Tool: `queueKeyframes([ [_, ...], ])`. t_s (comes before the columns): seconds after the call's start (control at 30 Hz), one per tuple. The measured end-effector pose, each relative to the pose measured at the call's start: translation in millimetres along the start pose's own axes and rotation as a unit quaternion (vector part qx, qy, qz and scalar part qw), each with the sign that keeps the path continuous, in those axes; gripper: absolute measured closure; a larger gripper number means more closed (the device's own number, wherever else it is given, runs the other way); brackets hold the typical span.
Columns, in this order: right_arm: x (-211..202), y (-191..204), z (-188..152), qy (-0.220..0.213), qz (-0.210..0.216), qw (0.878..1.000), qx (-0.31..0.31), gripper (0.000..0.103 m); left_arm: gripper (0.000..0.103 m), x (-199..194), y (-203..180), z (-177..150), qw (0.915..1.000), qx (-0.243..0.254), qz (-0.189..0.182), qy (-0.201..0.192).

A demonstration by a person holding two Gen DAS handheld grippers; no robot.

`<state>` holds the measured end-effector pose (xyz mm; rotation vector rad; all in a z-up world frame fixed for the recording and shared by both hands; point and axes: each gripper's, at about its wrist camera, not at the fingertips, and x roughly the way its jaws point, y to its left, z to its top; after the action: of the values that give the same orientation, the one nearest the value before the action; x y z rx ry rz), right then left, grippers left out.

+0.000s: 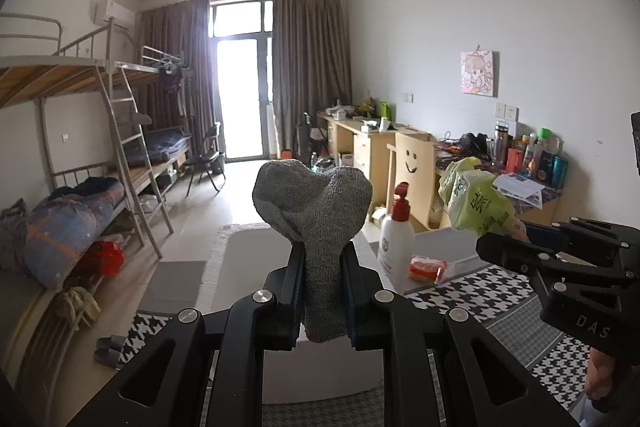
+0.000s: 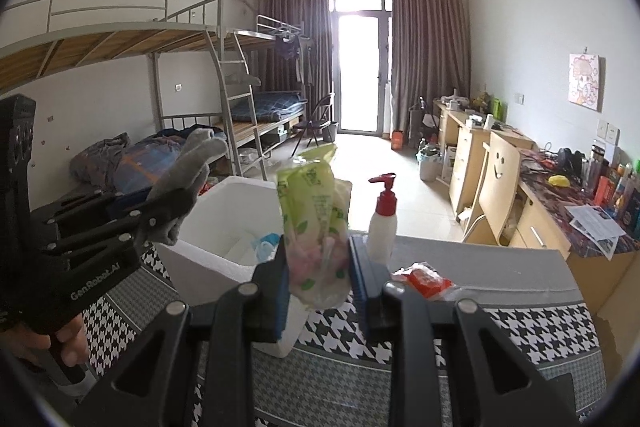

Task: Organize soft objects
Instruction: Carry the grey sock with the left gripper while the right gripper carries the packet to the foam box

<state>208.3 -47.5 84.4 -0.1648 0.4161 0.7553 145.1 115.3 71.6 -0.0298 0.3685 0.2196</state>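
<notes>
Over the houndstooth table [image 2: 460, 327], left gripper [image 1: 322, 287] clamps a grey sock [image 1: 316, 211], right gripper [image 2: 318, 275] grips a green pouch [image 2: 316, 211], carrying both; next, lower them into the white box [image 2: 224, 219].

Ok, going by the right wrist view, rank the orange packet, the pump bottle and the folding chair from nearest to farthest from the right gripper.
1. Orange packet: on the table, just right of the right gripper.
2. Pump bottle: standing behind the packet, near the table's far edge.
3. Folding chair: across the room, by the balcony door.
</notes>
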Motion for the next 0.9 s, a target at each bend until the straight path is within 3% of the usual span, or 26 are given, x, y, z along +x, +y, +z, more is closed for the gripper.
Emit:
queueKeyframes([
  [0.9,51,22,22,0.025,0.044,0.998,-0.027,0.072,0.085,7,43,1,0.9978,-0.028,0.060,0.004],
])
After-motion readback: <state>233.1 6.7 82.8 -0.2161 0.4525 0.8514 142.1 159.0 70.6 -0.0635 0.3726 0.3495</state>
